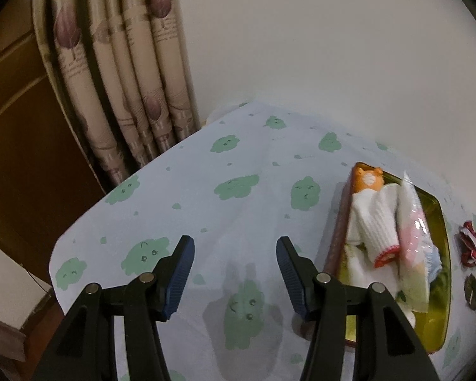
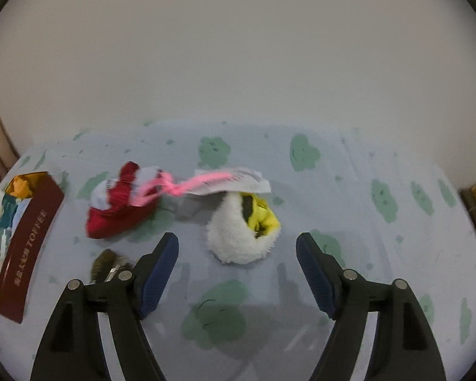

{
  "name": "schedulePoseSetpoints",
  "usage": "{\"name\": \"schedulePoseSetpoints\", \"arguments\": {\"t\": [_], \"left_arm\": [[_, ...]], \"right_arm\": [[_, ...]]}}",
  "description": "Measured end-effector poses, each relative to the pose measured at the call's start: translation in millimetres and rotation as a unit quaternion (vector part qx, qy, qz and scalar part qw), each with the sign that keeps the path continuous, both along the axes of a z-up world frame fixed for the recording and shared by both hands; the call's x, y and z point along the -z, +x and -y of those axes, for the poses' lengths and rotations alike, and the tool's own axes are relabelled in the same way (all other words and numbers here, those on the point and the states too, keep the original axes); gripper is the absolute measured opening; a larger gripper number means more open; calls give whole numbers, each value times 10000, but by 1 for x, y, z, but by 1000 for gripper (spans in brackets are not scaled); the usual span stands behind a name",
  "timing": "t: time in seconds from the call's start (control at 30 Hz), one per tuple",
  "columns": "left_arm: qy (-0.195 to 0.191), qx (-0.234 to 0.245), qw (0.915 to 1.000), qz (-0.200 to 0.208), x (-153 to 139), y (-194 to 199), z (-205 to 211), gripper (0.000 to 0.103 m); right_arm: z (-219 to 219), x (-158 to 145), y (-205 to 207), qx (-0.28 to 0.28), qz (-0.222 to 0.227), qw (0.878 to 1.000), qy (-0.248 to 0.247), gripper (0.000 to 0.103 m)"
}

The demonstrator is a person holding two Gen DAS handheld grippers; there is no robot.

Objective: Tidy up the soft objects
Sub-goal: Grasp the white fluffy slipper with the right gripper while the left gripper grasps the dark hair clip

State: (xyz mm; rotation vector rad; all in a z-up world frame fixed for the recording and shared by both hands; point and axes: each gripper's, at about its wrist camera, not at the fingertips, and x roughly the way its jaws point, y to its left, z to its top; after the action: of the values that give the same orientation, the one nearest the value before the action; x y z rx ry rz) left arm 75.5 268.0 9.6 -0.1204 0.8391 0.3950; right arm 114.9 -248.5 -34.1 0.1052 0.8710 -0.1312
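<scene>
Two grippers hung over the cloud-print tablecloth (image 1: 238, 158), both with fingers spread wide and holding nothing. The left gripper (image 1: 234, 273) sat just left of the toffee tin (image 1: 442, 222), where white socks (image 1: 374, 222) and a wrapped packet (image 1: 412, 219) lay. Ahead of the right gripper (image 2: 237, 273) lay a red pouch (image 2: 117, 209) with pink cord, then a white fluffy toy (image 2: 234, 238) under a paper tag (image 2: 238, 184).

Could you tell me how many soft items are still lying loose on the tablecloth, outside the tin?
2, possibly more out of view: a red and white knitted piece beside the tin, and a white fluffy item ahead of the open right hand-held gripper.
</scene>
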Motion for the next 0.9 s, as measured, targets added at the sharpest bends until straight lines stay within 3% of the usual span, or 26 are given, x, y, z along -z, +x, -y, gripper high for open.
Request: {"name": "schedulePoseSetpoints", "arguments": {"t": [0.33, 0.4, 0.43, 0.47, 0.7, 0.9], "left_arm": [[224, 1072, 9940, 75, -29, 6, 76, 55], [290, 1295, 9911, 67, -30, 9, 96, 55], [345, 1470, 9885, 61, -29, 10, 111, 55], [362, 1560, 9871, 39, -28, 12, 119, 55], [84, 2669, 9633, -271, -3, 17, 204, 55], [-42, 3567, 9331, -450, 12, 26, 279, 55]], "right_arm": [[10, 26, 35, 125, -42, 9997, 184, 75], [12, 29, 37, 137, -63, 9997, 207, 68], [13, 30, 38, 119, -67, 9996, 262, 51], [15, 31, 38, 75, -79, 9993, 348, 42], [21, 31, 12, -4, -40, 9994, 357, 38], [42, 30, -38, 136, -27, 9992, 373, 38]]}}
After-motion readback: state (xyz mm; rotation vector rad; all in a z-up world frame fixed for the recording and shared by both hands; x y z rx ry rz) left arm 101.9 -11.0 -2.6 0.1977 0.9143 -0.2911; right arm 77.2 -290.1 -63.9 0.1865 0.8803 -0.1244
